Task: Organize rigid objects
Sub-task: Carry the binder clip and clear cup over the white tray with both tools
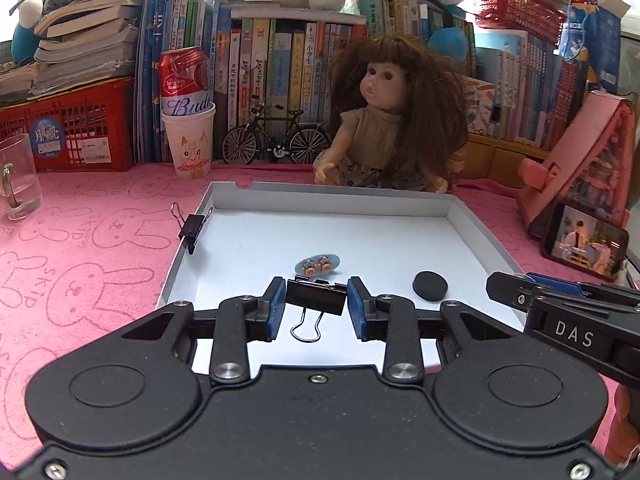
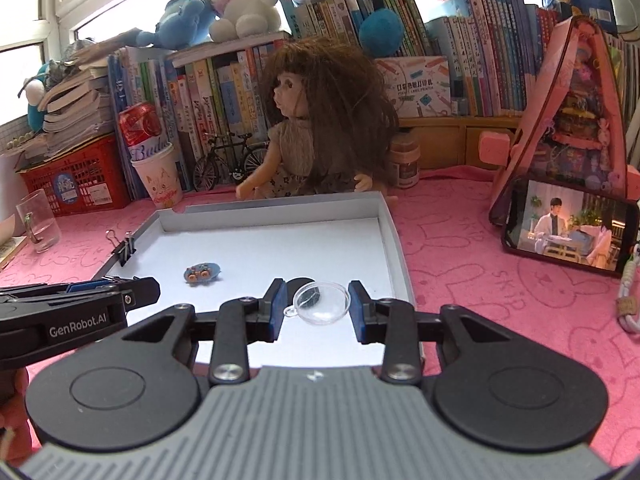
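Note:
A shallow white box lid [image 1: 332, 194] [image 2: 394, 236] lies on the pink cloth. My left gripper [image 1: 316, 306] is shut on a black binder clip [image 1: 316, 299], held above the lid with its wire handles hanging toward me. My right gripper [image 2: 316, 306] is shut on a clear plastic half-sphere [image 2: 322, 303] over the lid's right part. Inside the lid lie a small blue hair clip [image 1: 317, 265] [image 2: 202, 273] and a black disc [image 1: 430, 285] [image 2: 302, 282]. A second binder clip [image 1: 191, 227] [image 2: 125, 249] is clamped on the lid's left rim.
A doll [image 1: 394, 120] [image 2: 316, 120] sits behind the lid. A model bicycle [image 1: 276, 136], a paper cup with a can [image 1: 188, 120], a glass mug [image 1: 18, 178] and red basket [image 1: 72, 128] stand at back left. A phone [image 2: 570, 232] leans at right.

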A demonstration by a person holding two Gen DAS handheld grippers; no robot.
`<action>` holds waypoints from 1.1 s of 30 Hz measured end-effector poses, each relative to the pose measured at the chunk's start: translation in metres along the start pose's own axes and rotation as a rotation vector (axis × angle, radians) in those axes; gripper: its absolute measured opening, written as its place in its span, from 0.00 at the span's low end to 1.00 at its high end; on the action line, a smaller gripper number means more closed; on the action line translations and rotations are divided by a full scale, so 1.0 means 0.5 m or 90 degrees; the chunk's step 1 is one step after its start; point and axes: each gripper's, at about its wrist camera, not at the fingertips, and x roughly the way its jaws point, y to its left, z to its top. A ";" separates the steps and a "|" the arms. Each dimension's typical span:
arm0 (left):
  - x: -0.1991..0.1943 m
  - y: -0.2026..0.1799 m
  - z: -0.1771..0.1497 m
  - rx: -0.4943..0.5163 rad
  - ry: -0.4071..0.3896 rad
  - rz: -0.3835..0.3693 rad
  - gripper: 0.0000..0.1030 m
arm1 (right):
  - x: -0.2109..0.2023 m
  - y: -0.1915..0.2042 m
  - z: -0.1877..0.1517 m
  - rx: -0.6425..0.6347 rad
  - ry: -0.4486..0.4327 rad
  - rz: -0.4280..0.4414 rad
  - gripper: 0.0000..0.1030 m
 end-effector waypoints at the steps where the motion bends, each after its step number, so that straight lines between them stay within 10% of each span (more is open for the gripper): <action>1: 0.009 -0.003 0.002 0.001 0.000 0.004 0.31 | 0.009 0.000 0.001 0.004 0.005 -0.003 0.37; 33: 0.141 -0.017 0.007 0.014 0.058 0.056 0.31 | 0.125 0.012 -0.001 -0.003 0.063 -0.034 0.37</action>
